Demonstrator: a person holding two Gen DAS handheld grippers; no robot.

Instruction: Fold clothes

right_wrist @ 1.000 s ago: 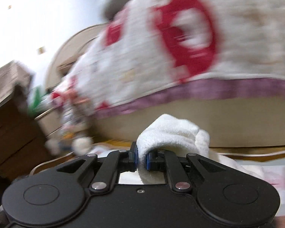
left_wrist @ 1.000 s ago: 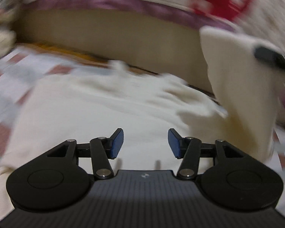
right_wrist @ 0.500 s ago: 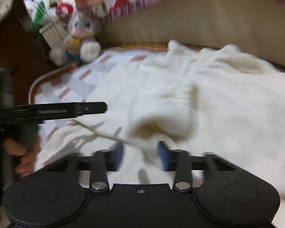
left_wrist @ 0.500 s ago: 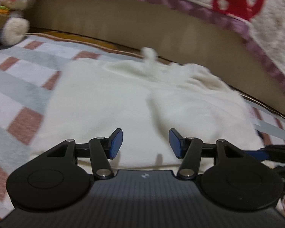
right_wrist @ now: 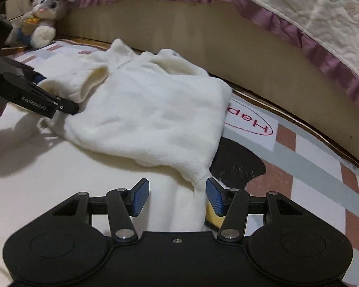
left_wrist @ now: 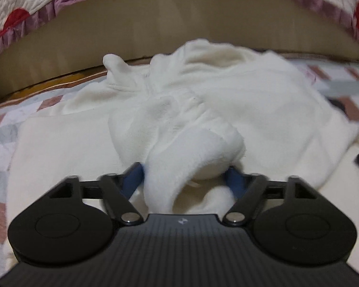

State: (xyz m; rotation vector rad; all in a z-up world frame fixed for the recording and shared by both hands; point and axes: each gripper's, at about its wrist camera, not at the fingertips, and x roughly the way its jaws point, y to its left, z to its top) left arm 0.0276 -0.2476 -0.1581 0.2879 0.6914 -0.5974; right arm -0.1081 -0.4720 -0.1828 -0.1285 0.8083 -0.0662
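Right now the left tongs point(left_wrist: 185, 179) are closing on a bunched sleeve cuff point(left_wrist: 198, 153) of the cream fleece garment point(right_wrist: 150, 110), the fabric already between their blue pads. The right tongs point(right_wrist: 177, 197) gape over the lower hem corner (nothing pinched), so the garment, spread on the bed point(right_wrist: 311, 167), runs lengthwise away towards the headboard point(right_wrist: 203, 31).
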